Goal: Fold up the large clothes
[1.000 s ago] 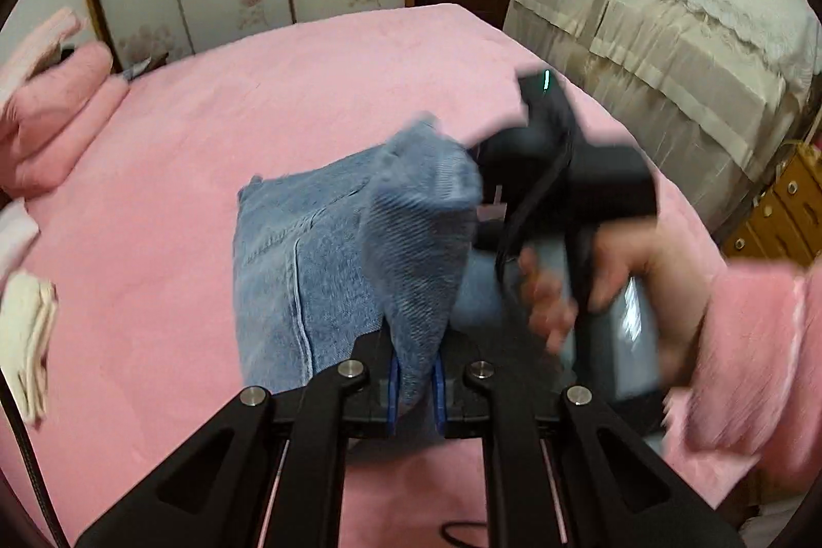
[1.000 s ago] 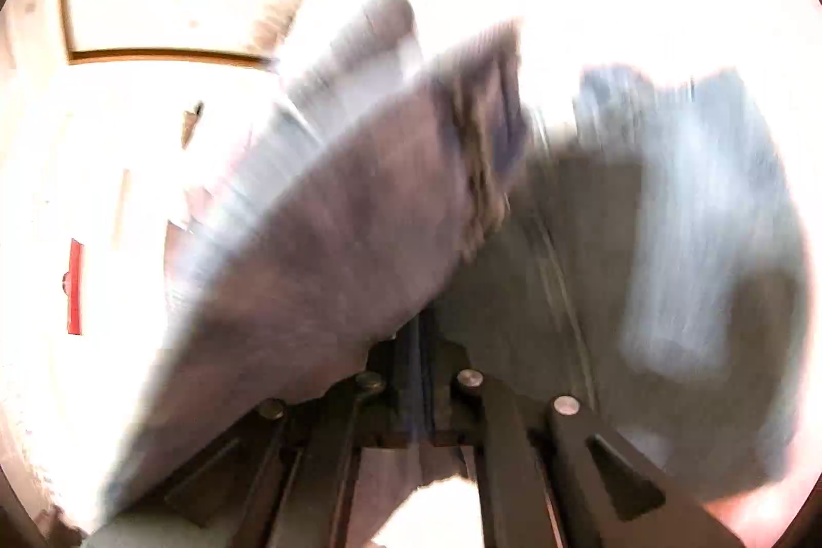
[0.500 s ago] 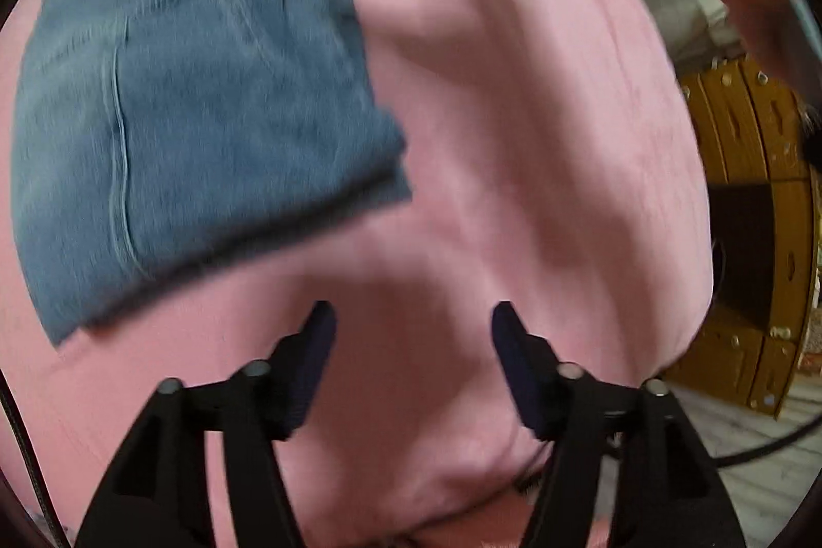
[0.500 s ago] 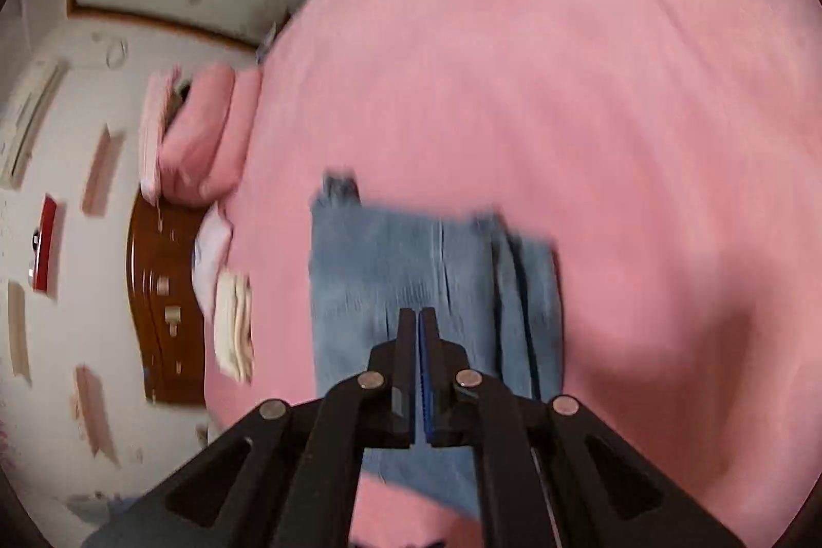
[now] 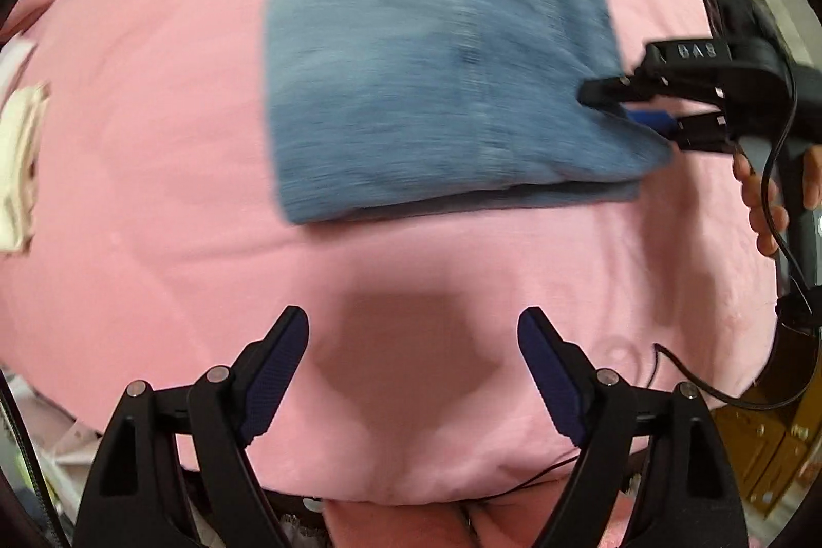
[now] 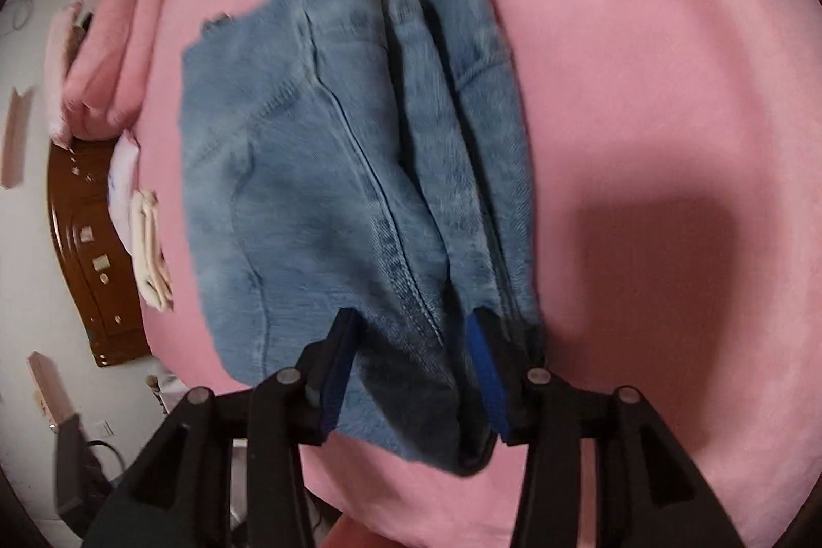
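The folded blue jeans (image 5: 426,86) lie flat on the pink bed (image 5: 154,147); they also show in the right wrist view (image 6: 329,199). My left gripper (image 5: 411,342) is open and empty, hovering over bare pink cover on the near side of the jeans. My right gripper (image 6: 411,332) is open, its jaws straddling the near end of the folded stack without clamping it. In the left wrist view the right gripper (image 5: 632,106) sits at the right edge of the jeans.
Folded pale cloths (image 5: 20,168) lie at the bed's left edge. Pink pillows (image 6: 103,70) and a brown wooden headboard (image 6: 87,250) are at the far left. Wooden drawers (image 5: 760,445) stand at the lower right beyond the bed's edge.
Both grippers let go of the jeans, which now lie folded on the bed. The left gripper opened and drew back; the right gripper opened and came down around the jeans' end.
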Tool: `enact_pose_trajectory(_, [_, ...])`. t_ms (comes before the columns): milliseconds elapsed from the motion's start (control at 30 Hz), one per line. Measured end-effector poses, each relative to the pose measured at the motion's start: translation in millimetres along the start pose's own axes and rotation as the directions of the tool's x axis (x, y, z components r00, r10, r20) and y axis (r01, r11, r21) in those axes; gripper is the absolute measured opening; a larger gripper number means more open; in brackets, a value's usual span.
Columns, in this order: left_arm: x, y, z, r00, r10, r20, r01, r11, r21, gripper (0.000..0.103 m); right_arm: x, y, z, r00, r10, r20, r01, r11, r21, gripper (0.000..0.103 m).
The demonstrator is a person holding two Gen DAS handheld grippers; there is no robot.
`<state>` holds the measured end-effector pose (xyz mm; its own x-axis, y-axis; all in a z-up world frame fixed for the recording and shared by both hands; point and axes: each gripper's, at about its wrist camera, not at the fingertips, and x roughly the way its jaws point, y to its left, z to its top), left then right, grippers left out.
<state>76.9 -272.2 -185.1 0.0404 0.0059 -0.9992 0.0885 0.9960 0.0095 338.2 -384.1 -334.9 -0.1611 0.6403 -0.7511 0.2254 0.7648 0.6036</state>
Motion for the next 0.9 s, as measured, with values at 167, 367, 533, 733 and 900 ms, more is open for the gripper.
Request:
enact_pose_trajectory(167, [-13,30,0,0.998,0.050,0.031,-0.049,0.998,-0.037,0.082,2,-9,-7,0.995,0.084,0.046,-0.088,0.992,0.086,0.009])
enact_pose_trajectory(367, [-24,46,7,0.994,0.091,0.057,-0.089,0.995,-0.046,0.082,-49,22,-50,0.943,0.092,0.321,-0.087,0.996,-0.030,0.006])
enact_pose_trajectory(533, [-15,44,14,0.993,0.111,0.038,-0.110,0.994,-0.026,0.082,-36,20,-83,0.874,-0.251,0.417,0.309,0.948,-0.076,0.003])
enact_pose_trajectory(733, [-5,29,40,0.978,0.188,0.084,-0.193,0.980,0.054,0.082,-61,-41,-89,0.865,-0.282,0.416,0.253,0.959,0.124,0.002])
enact_pose_trajectory(900, [-8,34,73,0.978,0.136,0.157,-0.137,0.991,-0.005,0.082,-104,-19,-84,0.847,-0.092,0.524,0.121,0.992,-0.022,0.003])
